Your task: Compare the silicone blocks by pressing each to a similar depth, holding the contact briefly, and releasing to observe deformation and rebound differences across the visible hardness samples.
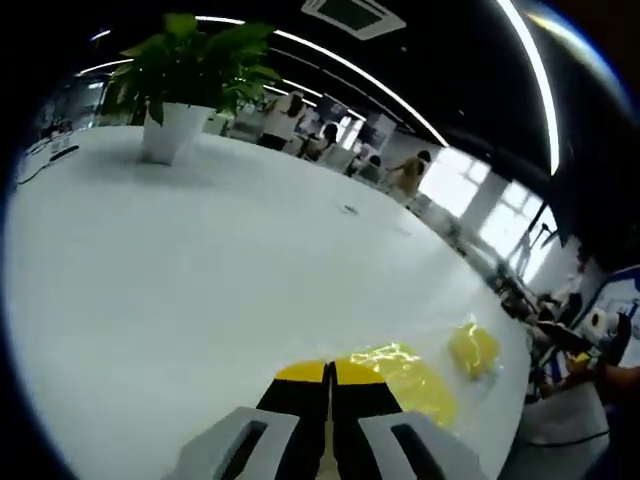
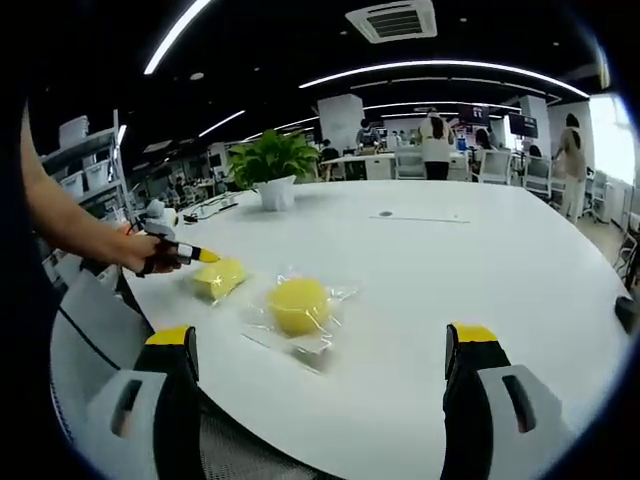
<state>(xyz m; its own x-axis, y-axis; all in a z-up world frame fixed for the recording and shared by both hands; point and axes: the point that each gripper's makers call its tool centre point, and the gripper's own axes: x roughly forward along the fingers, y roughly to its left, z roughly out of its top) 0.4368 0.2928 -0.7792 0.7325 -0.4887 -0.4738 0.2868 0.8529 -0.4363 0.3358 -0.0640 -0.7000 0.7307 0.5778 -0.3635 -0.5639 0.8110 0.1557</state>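
Item, early stage: you are bringing your left gripper (image 2: 205,257), jaws pressed together, onto the flat yellow block (image 2: 220,277) on the white table (image 2: 450,260), while your right gripper (image 2: 320,345), jaws spread, is hanging short of the untouched round block (image 2: 298,303).

left view: low over table (image 1: 180,290) | right view: table edge, wider

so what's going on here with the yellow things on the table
A person holds tongs in each hand over a white table. The left tongs are shut, their tips at a yellow block in clear wrap, apparently pressing it. The right tongs are open and hang back from a second, rounder yellow wrapped block, which lies untouched. A potted plant stands further back.
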